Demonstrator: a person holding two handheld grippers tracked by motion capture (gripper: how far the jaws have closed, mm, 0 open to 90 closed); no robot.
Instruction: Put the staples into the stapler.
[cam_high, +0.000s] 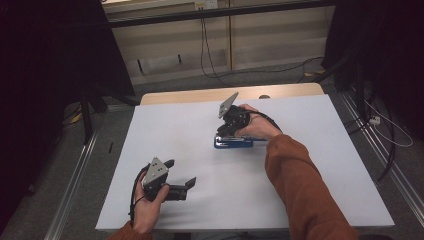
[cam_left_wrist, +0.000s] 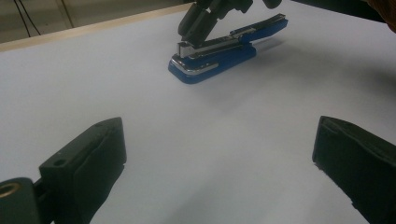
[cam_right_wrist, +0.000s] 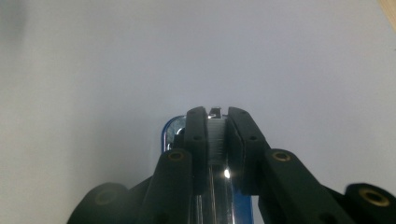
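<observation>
No writing readable on blue stapler (cam_left_wrist: 219, 53); right gripper (cam_right_wrist: 216, 126) clamps it.

I work at a white table (cam_high: 310, 200) with a wood strip (cam_high: 200, 95) along its far edge. At twelve o'clock, a pale panelled wall (cam_high: 280, 40) with hanging cables (cam_high: 205, 45). Black curtains (cam_high: 45, 75) at nine and three. Grey floor (cam_high: 50, 200), dim light.

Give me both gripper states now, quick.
Left gripper: open, holding nothing.
Right gripper: shut on the blue stapler, clamped at its metal front end.
</observation>
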